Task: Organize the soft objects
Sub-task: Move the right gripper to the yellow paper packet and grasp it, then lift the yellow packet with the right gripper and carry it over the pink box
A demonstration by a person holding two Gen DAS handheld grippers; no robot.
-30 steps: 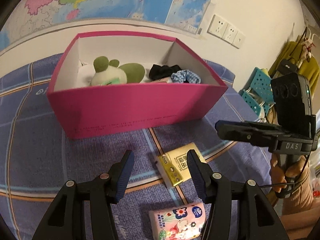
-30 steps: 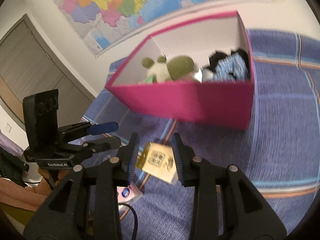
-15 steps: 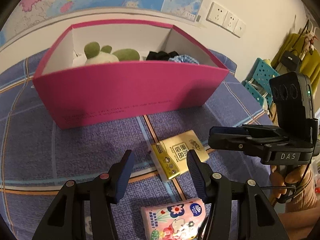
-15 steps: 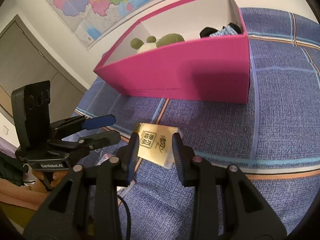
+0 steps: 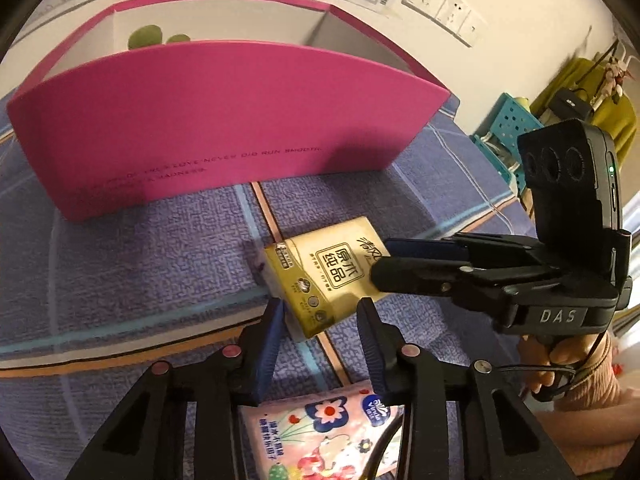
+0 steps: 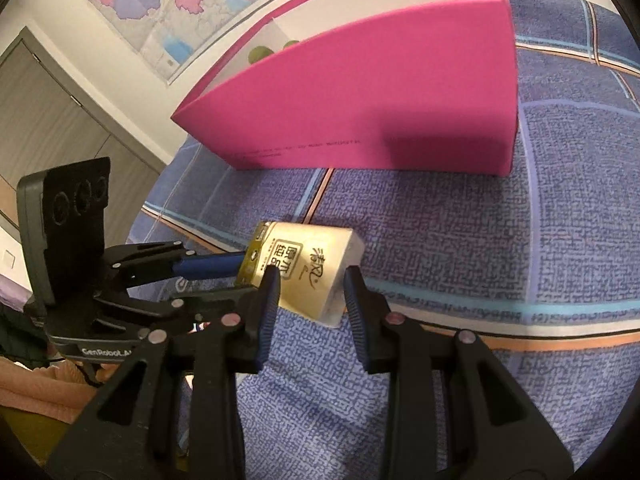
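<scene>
A gold tissue pack (image 5: 324, 276) lies on the purple cloth in front of the pink box (image 5: 224, 120). My left gripper (image 5: 322, 314) is open, its fingers either side of the pack's near corner. My right gripper (image 6: 310, 286) is open around the same pack (image 6: 308, 268), reaching in from the right in the left wrist view (image 5: 384, 260). A pink floral tissue pack (image 5: 324, 436) lies under my left gripper. A green plush (image 5: 156, 38) shows inside the box.
The pink box (image 6: 372, 108) stands close behind the pack. The purple checked cloth (image 6: 520, 240) covers the surface. A teal basket (image 5: 508, 128) and yellow clothes stand at the right beyond the edge. A map hangs on the wall.
Both grippers have moved down and forward to the gold pack. My right gripper now straddles it, and my left gripper's fingers flank its near corner.
</scene>
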